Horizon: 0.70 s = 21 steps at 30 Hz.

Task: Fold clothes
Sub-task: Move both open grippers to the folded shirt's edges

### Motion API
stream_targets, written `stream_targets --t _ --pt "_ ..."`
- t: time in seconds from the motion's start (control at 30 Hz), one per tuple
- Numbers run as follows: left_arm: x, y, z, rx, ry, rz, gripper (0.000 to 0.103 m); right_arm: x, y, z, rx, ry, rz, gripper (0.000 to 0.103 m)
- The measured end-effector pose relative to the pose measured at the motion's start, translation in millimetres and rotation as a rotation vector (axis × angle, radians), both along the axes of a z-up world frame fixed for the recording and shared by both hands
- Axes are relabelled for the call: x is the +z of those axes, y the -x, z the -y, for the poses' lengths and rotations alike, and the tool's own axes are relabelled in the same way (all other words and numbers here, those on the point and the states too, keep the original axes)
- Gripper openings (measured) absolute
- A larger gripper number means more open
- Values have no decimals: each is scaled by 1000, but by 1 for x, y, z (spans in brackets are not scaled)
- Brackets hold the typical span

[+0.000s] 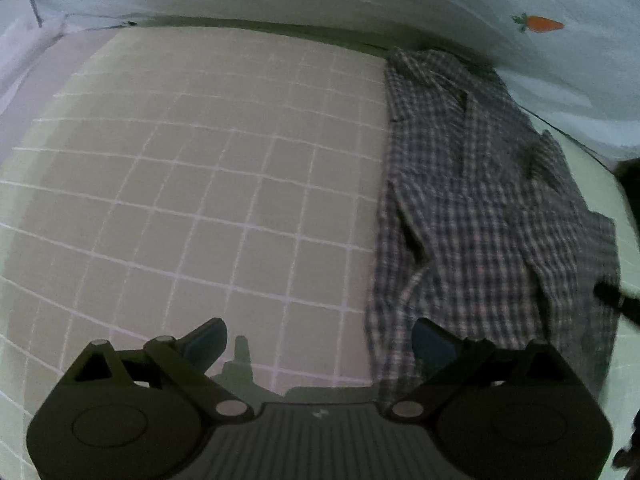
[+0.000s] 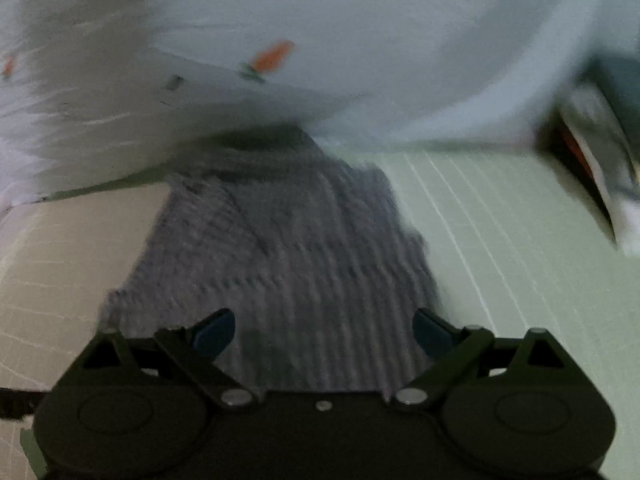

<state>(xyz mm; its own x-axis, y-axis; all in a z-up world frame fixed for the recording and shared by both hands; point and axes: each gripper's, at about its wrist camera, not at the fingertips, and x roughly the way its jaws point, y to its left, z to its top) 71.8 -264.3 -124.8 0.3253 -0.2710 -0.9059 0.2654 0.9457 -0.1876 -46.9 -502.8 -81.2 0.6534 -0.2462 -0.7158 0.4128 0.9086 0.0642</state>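
A checked shirt (image 1: 480, 208) in dark and pale plaid lies rumpled on the right part of the gridded bed cover (image 1: 200, 184). My left gripper (image 1: 318, 344) hovers open over the cover, its right fingertip (image 1: 432, 344) above the shirt's near left edge, nothing between the pads. In the right wrist view the same shirt (image 2: 288, 264) is motion-blurred and fills the middle. My right gripper (image 2: 324, 334) stands open directly over its near part, holding nothing.
A white sheet with carrot prints (image 1: 538, 23) hangs along the far side (image 2: 272, 56). The beige grid cover (image 2: 72, 264) meets a pale green grid area (image 2: 500, 240). A dark object (image 2: 588, 152) sits at the far right. A dark rod (image 1: 616, 300) enters at the right edge.
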Motion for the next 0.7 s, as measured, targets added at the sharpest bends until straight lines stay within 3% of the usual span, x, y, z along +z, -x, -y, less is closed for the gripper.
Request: stream_targets --t 0.17,0.3,0.4,0.47,0.57,0.6,0.63,0.7 --pt "-5 8 5 -22 37 -56 99 -24 40 31 -164 -143 -69 97" --pt "-11 18 -4 17 100 -102 96 -36 58 44 -194 -271 -75 95" --pt "-13 21 -9 46 179 -129 74 -41 65 44 -143 -324 -74 76" --pt "-16 22 -11 64 235 -150 56 -44 65 41 -102 -327 -86 48" --pt "-20 23 -13 77 265 -160 32 -47 68 40 -62 -310 -100 28" --pt "-21 25 -14 77 267 -156 17 -48 70 40 -52 -300 -103 21" --pt "-23 26 -15 77 268 -153 12 -49 74 43 -48 -294 -104 10" --pt "-25 30 -17 80 277 -146 8 -52 85 49 -42 -318 -84 4"
